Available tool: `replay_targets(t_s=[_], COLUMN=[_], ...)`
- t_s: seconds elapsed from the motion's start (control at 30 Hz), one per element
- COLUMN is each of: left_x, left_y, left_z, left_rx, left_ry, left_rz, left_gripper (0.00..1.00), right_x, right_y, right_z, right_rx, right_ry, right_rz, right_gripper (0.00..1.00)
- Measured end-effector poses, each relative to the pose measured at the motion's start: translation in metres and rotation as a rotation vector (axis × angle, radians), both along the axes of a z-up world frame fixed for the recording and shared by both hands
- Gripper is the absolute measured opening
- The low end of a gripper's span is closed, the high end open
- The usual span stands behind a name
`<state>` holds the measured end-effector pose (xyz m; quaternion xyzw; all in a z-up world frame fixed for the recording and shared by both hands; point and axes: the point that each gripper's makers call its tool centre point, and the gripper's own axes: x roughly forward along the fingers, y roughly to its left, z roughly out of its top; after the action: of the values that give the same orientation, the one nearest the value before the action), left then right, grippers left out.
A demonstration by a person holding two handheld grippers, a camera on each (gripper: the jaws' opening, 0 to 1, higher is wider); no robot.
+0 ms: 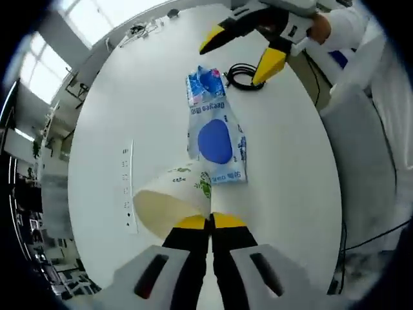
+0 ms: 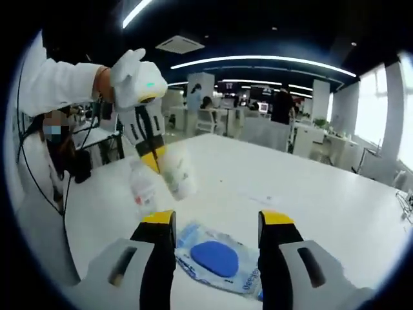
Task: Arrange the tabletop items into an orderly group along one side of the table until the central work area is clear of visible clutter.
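White round table (image 1: pixel 290 168) carries a clear blue-printed packet (image 1: pixel 216 145), writing unreadable, beyond our left gripper (image 1: pixel 210 221), clenched on a green-patterned paper cup (image 1: pixel 171 197). Our right gripper (image 2: pixel 216 223) is released above the packet.

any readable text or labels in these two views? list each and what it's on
No text reads reliably.
Blue-and-white packet: a line of lettering above its blue oval, too blurred to read.
Paper cup, clamped in the left gripper: green print, no words legible.
White strip on table: small marks, too small.
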<state>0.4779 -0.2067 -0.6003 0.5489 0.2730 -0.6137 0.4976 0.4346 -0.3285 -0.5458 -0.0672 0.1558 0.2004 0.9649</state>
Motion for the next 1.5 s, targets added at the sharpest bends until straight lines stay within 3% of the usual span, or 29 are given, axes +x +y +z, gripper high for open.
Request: replay_targets(t_s=[0.17,0.3,0.4,0.47,0.53,0.63,0.7,0.77,0.8,0.87,1.03,1.3,1.5], left_x=[-0.010,-0.022,-0.037,-0.039,-0.048,-0.052,-0.056,-0.058,-0.059,-0.062,-0.068,-0.071,-0.076], left_y=[0.004,0.010,0.011,0.013,0.012,0.015,0.016,0.016,0.017,0.017,0.017,0.019,0.022], left_z=[-0.001,-0.003,-0.007,-0.007,-0.011,-0.013,-0.016,-0.018,-0.018,-0.019,-0.020,-0.022,-0.026], left_rx=[0.049,0.105,0.130,0.166,0.169,0.211,0.226,0.247,0.253,0.263,0.290,0.304,0.306], left_ry=[-0.073,-0.142,-0.161,-0.197,-0.202,-0.230,-0.238,-0.257,-0.262,-0.271,-0.289,-0.304,-0.294], left_rz=[-0.052,-0.095,-0.117,-0.153,-0.146,-0.164,-0.170,-0.179,-0.177,-0.178,-0.181,-0.176,-0.163], left_gripper=[0.00,0.00,0.00,0.00,0.00,0.00,0.00,0.00,0.00,0.00,0.00,0.00,0.00], right_x=[0.017,0.029,0.037,0.038,0.037,0.033,0.029,0.031,0.026,0.028,0.018,0.012,0.011], right_y=[0.014,0.030,0.044,0.058,0.069,0.086,0.093,0.097,0.102,0.105,0.113,0.112,0.111], right_z=[0.021,0.028,0.035,0.037,0.029,0.023,0.012,0.009,0.001,-0.003,-0.021,-0.046,-0.051], right_rx=[0.022,0.030,0.029,0.021,-0.004,-0.025,-0.041,-0.070,-0.076,-0.097,-0.143,-0.223,-0.241], right_ry=[-0.005,0.041,0.071,0.100,0.163,0.210,0.280,0.282,0.338,0.347,0.454,0.571,0.597], right_rz=[0.063,0.147,0.206,0.285,0.335,0.405,0.444,0.449,0.480,0.484,0.523,0.504,0.462], right_gripper=[0.48,0.38,0.33,0.28,0.26,0.22,0.15,0.15,0.14,0.17,0.15,0.04,0.00])
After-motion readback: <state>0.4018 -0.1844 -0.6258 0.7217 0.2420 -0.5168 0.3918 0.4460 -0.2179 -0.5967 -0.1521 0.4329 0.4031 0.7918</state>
